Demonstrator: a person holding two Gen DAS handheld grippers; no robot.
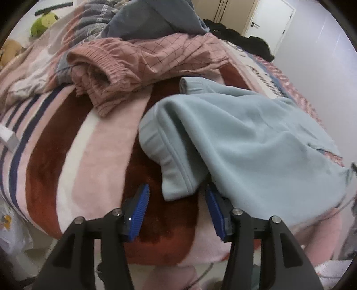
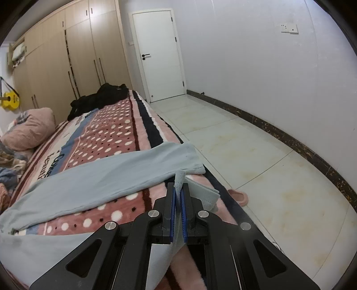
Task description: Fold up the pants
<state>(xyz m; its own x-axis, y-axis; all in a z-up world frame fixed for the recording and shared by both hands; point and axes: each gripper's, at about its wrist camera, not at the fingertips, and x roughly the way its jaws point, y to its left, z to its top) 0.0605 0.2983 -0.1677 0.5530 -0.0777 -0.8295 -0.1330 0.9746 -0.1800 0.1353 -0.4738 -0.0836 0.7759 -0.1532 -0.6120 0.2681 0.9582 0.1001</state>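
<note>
Lettering runs along the blanket [image 2: 104,133] in the left centre of the right wrist view, dark script on a cream band, cut off by cloth and too skewed to read; the same script shows in the upper right of the left wrist view, equally unreadable.

Pale blue pants [image 2: 107,176] of soft fleece lie on the bed. In the right wrist view one leg stretches flat from the lower left toward the centre, ending in a hem at the bed's edge. A ribbed cuff stands up between the pads of the right tool [image 2: 178,196], which is pressed together and pinching that cloth at lower centre. In the left wrist view the pants [image 1: 245,138] fill the centre and right, with the ribbed waistband folded toward the frame's middle. The left tool [image 1: 176,194] at lower centre is spread, its blue pads apart; the waistband corner hangs between them, and the right-hand pad is partly draped by fleece, but neither pad presses on it.

Pink checked pants [image 1: 138,58] with an elastic waist lie bunched just above the blue ones, a grey garment [image 1: 156,20] behind them. A green plush toy [image 1: 44,23] sits upper left. In the right wrist view black clothing [image 2: 100,98] is heaped at the far end of the bed, before wooden wardrobes [image 2: 67,55] and a white door [image 2: 160,55]. A yellow ukulele [image 2: 10,100] hangs at far left, and a pink slipper [image 2: 238,197] rests on the tiled floor [image 2: 256,156].
</note>
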